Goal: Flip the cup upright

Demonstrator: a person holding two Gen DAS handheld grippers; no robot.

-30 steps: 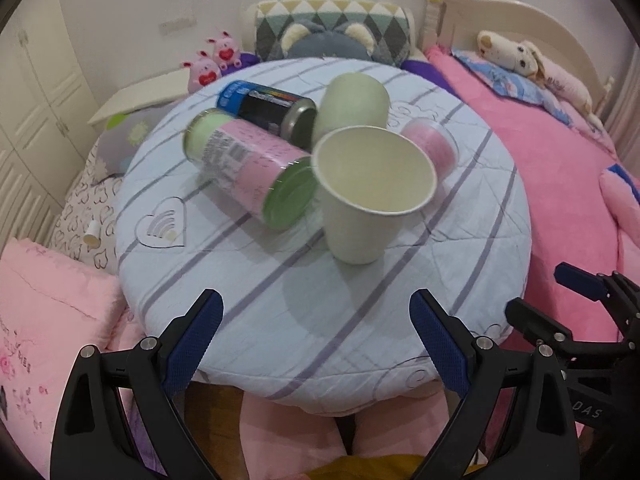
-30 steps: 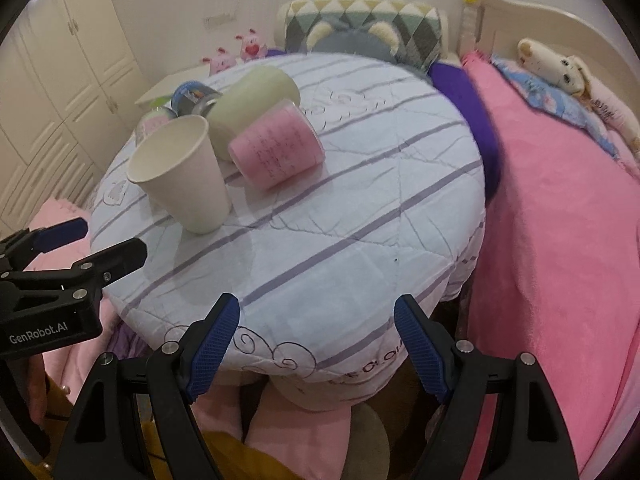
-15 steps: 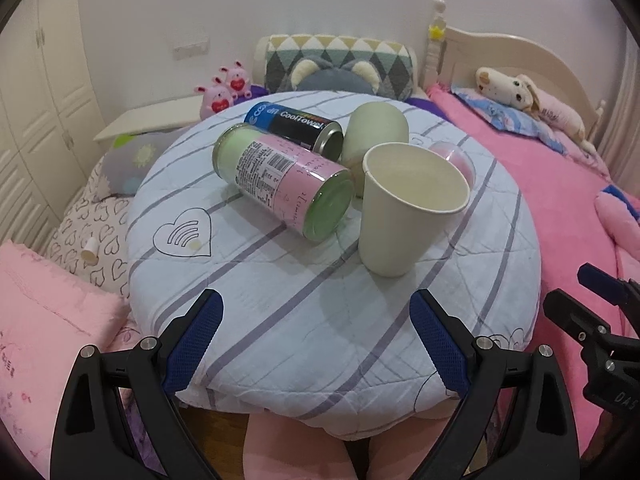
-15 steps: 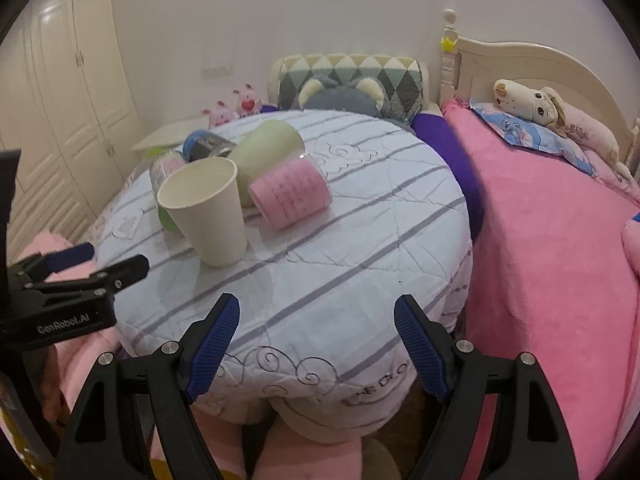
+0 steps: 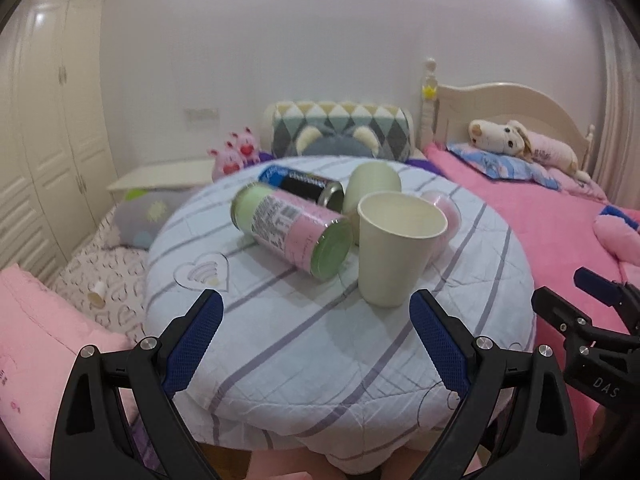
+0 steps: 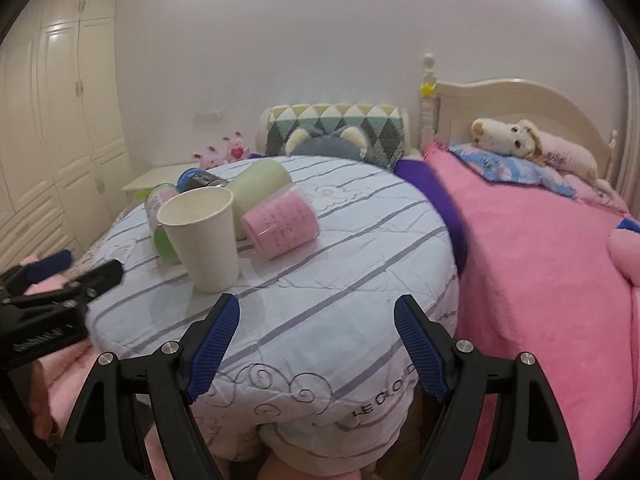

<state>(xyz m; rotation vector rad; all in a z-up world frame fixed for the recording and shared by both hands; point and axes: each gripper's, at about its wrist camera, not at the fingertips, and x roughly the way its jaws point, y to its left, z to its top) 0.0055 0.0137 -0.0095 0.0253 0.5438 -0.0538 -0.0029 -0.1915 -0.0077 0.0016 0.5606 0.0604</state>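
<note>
Left claw [image 5: 316, 334] and right claw [image 6: 316, 342], each spread wide and holding nothing, hang over the near edge of the round striped surface [image 5: 320, 360], well apart from the objects. The cream paper cup [image 5: 394, 250] stands upright, mouth up, near the middle of the surface. Just beside it on its left, seen from the left wrist view, a pink-and-green can [image 5: 294, 232] lies on its side; behind that lies a dark can [image 5: 306, 186] and a pale green cup [image 5: 372, 184], also on their sides. A pink cup [image 6: 282, 226] lies on its side just beside the paper cup. A pink bed [image 6: 540, 264] adjoins the surface.
</note>
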